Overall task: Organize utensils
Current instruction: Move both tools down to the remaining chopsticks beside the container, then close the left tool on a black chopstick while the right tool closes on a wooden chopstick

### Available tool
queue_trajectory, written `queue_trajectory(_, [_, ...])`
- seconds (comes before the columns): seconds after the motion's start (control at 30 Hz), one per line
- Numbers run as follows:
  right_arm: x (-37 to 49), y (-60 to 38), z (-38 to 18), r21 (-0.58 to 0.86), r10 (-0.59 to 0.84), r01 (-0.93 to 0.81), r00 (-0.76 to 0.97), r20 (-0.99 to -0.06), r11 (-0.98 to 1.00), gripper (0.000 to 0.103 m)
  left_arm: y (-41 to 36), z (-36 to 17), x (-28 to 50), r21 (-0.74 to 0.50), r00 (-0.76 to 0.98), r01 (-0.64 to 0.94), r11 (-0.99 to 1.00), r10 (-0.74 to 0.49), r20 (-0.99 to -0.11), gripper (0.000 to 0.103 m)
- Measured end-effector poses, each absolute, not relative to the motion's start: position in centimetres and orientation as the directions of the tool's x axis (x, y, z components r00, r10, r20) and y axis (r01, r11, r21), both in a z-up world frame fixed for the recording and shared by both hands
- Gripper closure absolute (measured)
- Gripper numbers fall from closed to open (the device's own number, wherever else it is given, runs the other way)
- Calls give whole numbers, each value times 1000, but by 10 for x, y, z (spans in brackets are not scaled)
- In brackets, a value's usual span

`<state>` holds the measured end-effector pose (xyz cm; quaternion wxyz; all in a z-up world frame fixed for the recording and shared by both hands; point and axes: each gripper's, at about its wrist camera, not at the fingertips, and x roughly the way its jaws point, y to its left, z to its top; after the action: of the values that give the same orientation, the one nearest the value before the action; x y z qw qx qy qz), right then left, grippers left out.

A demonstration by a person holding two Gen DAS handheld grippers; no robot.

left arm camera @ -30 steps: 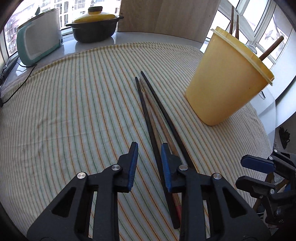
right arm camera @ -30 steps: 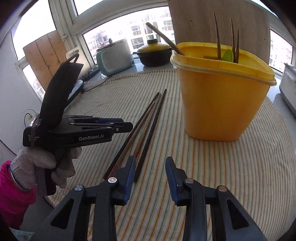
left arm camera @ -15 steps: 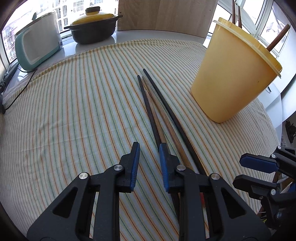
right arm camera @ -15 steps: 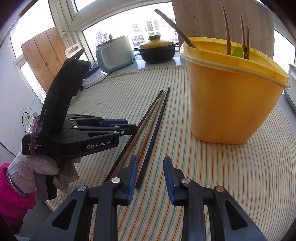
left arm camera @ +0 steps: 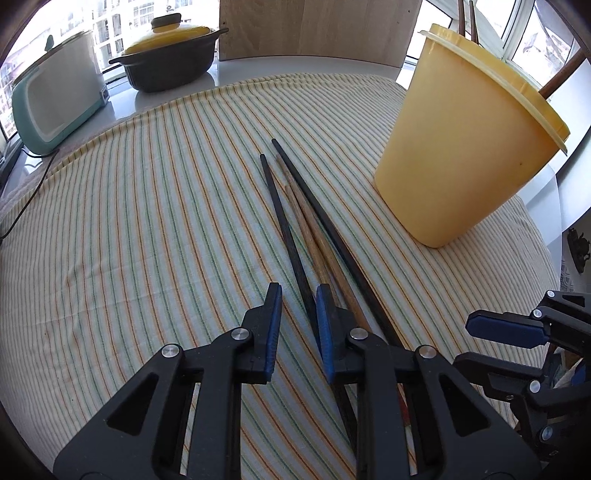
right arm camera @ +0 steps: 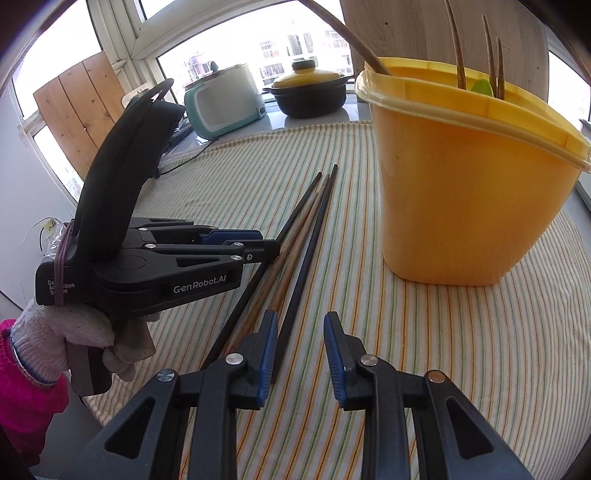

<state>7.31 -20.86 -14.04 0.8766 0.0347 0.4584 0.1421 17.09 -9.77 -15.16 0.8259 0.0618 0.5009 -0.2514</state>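
Observation:
Several chopsticks point(left arm camera: 306, 225), two black and two wooden, lie bunched on the striped tablecloth point(left arm camera: 129, 221); they also show in the right wrist view point(right arm camera: 295, 236). A yellow tub point(left arm camera: 461, 155) with utensils standing in it stands to their right, also in the right wrist view point(right arm camera: 461, 192). My left gripper point(left arm camera: 297, 295) is open, low over the near part of the chopsticks, a black one between its pads. My right gripper point(right arm camera: 299, 325) is open and empty, just right of the chopsticks' near ends.
A teal rice cooker point(left arm camera: 55, 99), a black pot with a yellow lid point(left arm camera: 170, 62) and a wooden board point(left arm camera: 314, 29) stand at the back by the window. A cable point(left arm camera: 29, 192) runs along the left edge. The table edge drops off right of the tub.
My left gripper has moved forward and lower along the chopsticks and its jaws have narrowed. The right gripper has moved slightly closer to the tub.

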Motion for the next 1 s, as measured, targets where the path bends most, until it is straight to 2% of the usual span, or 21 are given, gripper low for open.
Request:
queue_trajectory(0.17, [74, -209, -142, 192, 281, -216, 535, -797, 957, 77, -99, -153, 173, -153, 367, 470, 869, -350, -862, 86])
queue_trajectory(0.3, [75, -205, -143, 198, 289, -224, 529, -798, 954, 77, -99, -153, 179, -149, 380, 452, 880, -340, -860, 95])
queue_trajectory(0.43, [76, -198, -142, 186, 291, -244, 528, -798, 952, 77, -87, -154, 186, -177, 384, 406, 897, -343, -857, 98])
queue_trajectory(0.83, [102, -169, -150, 202, 330, -304, 466, -821, 931, 78, -49, -154, 175, -185, 402, 365, 912, -333, -853, 98])
queue_trajectory(1.0, [110, -161, -153, 186, 323, -322, 453, -831, 928, 81, -33, -155, 167, -206, 403, 350, 914, -345, -848, 98])
